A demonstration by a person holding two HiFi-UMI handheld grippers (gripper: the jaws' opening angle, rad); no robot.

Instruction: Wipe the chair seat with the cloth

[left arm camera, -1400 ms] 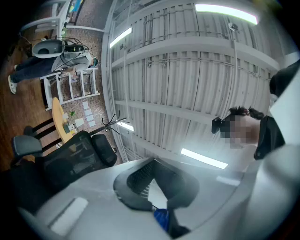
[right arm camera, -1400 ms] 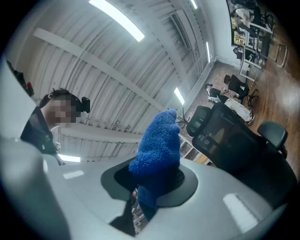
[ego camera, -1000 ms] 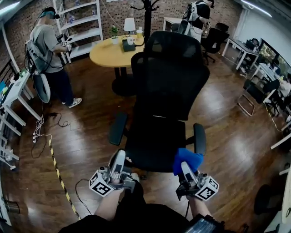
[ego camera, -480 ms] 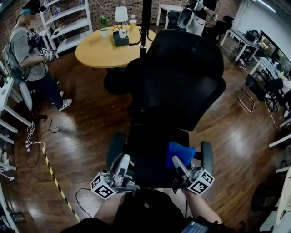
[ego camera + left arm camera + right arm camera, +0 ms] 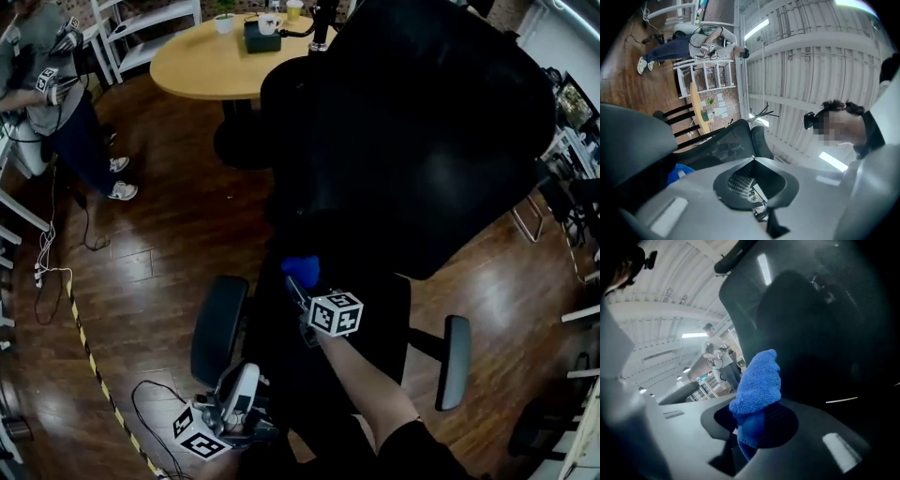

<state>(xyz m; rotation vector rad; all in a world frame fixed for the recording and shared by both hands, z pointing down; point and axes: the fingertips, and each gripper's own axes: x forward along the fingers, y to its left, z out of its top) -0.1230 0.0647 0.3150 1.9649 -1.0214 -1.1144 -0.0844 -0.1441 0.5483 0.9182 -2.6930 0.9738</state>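
Observation:
The black office chair fills the head view, its mesh backrest (image 5: pixel 422 141) leaning over the dark seat (image 5: pixel 375 328). My right gripper (image 5: pixel 298 281) reaches over the seat's rear left part, shut on a bunched blue cloth (image 5: pixel 300 269) that rests against the seat. In the right gripper view the cloth (image 5: pixel 759 385) sticks up from between the jaws, with the backrest (image 5: pixel 825 333) close ahead. My left gripper (image 5: pixel 246 377) hangs low by the left armrest (image 5: pixel 217 328), off the seat, its jaws together on nothing. The left gripper view shows the cloth (image 5: pixel 677 172) at lower left.
A round wooden table (image 5: pixel 211 61) stands behind the chair. A person (image 5: pixel 47 84) stands at the far left by white shelves (image 5: pixel 141 19). Cables (image 5: pixel 52 267) and striped floor tape (image 5: pixel 89 366) lie on the wooden floor. The right armrest (image 5: pixel 457 361) sticks out at right.
My right gripper has carried the cloth forward and to the left across the seat, toward the backrest. The head view has leaned in over the chair. The left gripper stays low.

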